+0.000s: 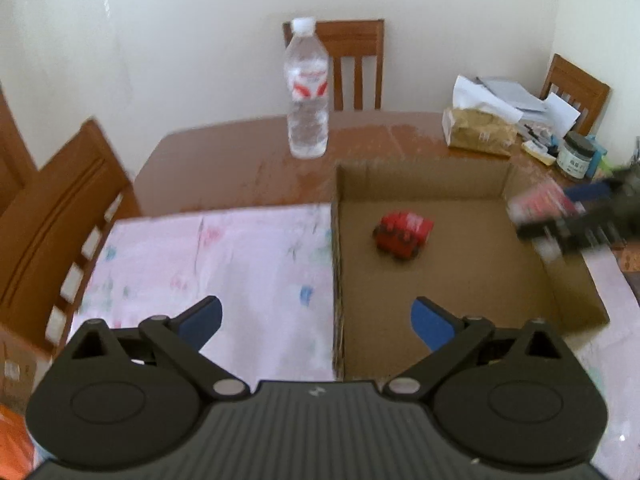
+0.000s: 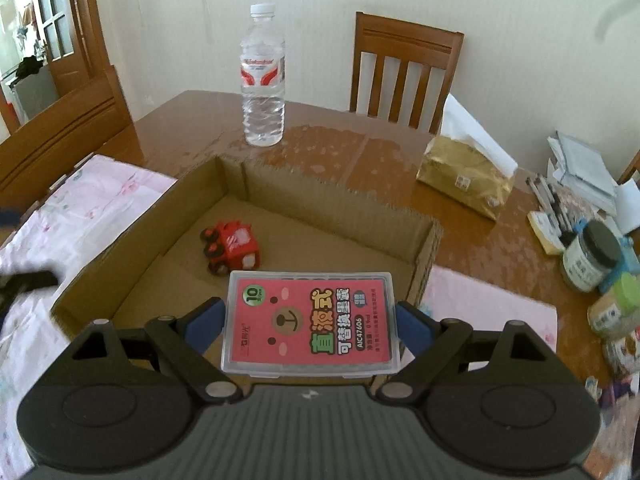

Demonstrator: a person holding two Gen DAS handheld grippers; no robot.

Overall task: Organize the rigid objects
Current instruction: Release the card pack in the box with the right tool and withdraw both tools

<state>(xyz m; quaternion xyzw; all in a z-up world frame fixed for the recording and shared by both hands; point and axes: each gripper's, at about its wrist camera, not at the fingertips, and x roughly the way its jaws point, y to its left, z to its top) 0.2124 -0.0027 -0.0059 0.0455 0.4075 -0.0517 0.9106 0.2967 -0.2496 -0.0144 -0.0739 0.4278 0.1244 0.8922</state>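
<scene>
Clamping a pink-labelled clear plastic case [image 2: 310, 322], the right gripper [image 2: 310, 320] hovers over the cardboard box [image 2: 332, 208], while the left gripper [image 1: 316, 320] gapes empty.

Cardboard box [image 2: 336, 208] sits on the worktop [image 2: 360, 152], toy truck [image 2: 232, 248] inside it. Cloth [image 1: 208, 264] lies left of the box. Water bottle [image 2: 263, 76] stands behind the box – tissue pack [image 2: 464, 176] behind-right, jar [image 2: 592, 256] far right. Chair [image 2: 404, 72] behind the worktop.
</scene>
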